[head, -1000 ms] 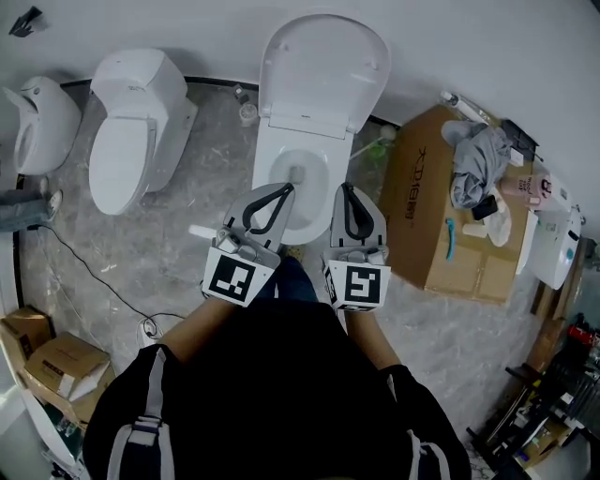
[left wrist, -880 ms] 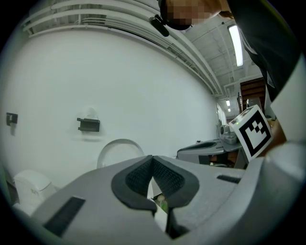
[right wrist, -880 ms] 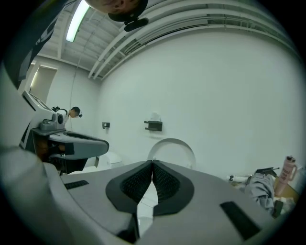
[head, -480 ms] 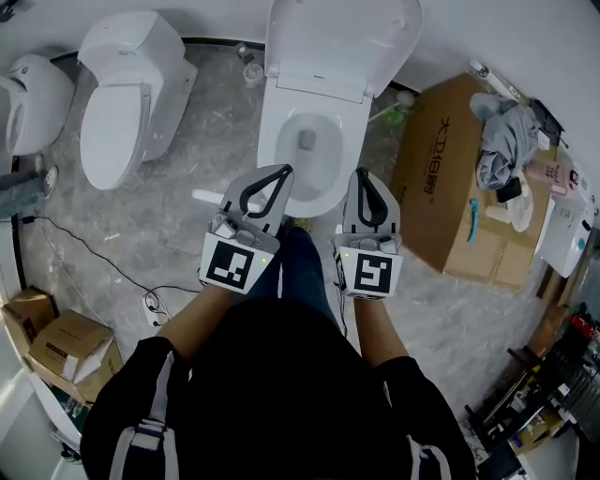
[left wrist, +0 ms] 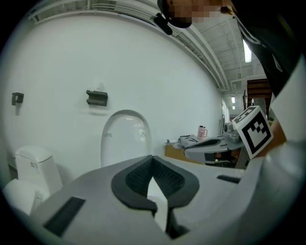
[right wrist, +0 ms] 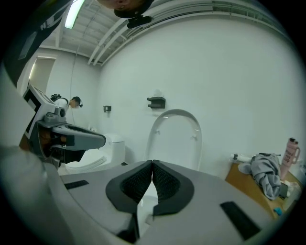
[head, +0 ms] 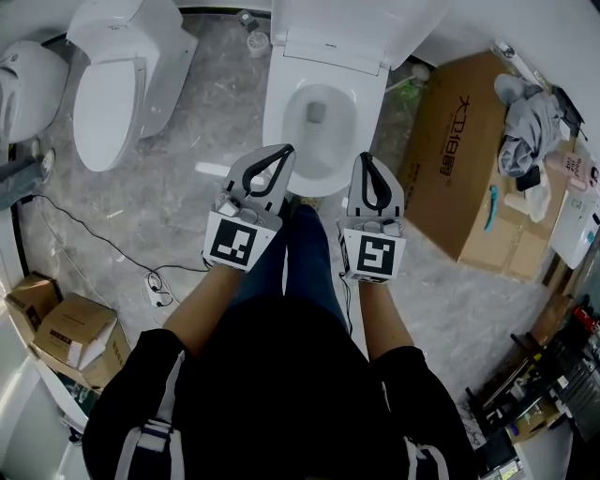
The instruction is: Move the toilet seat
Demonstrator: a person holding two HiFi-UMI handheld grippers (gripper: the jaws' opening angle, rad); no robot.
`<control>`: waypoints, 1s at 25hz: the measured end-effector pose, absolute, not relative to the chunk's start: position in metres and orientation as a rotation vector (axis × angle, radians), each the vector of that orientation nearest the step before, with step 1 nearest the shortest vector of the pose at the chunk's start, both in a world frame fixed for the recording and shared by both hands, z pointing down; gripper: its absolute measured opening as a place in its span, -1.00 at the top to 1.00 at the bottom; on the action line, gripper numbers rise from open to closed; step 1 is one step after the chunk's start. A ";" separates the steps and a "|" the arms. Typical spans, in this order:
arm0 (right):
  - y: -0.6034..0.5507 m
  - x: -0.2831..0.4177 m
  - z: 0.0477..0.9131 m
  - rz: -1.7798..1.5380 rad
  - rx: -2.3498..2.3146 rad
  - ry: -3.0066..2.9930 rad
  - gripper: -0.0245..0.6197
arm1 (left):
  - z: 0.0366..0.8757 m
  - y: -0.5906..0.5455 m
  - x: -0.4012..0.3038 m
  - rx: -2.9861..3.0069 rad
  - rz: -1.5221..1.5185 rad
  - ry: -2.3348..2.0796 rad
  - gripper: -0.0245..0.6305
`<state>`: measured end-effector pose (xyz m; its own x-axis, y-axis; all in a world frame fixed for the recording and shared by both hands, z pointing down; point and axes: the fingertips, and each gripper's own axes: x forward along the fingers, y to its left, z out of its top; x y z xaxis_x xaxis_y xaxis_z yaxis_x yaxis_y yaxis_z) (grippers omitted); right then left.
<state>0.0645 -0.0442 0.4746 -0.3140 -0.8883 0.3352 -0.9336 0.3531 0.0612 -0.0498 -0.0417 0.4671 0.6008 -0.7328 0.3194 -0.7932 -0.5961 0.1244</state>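
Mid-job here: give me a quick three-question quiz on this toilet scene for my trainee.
1. True or false: the left tongs and right tongs are both shut with nothing between them.
2. The seat of the middle toilet is: A) raised upright; B) down over the bowl; C) lying on the floor.
3. Fill in: the cardboard box stands on the ___ tongs' side of that toilet.
Key: 1 true; 2 A; 3 right.
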 end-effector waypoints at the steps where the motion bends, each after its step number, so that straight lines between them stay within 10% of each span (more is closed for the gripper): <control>1: -0.043 0.064 0.480 0.211 1.613 -2.308 0.86 | 0.472 -0.041 -0.051 2.567 0.345 -1.250 0.90; 25: -0.023 0.082 0.645 0.345 1.426 -2.177 0.86 | 0.644 -0.030 -0.059 2.433 0.524 -1.130 0.90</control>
<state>0.0816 -0.0225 0.6447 -0.3180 -0.7773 0.5428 -0.9070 0.4161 0.0645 -0.0589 -0.0297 0.6437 0.6016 -0.6297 0.4915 -0.7820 -0.5899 0.2013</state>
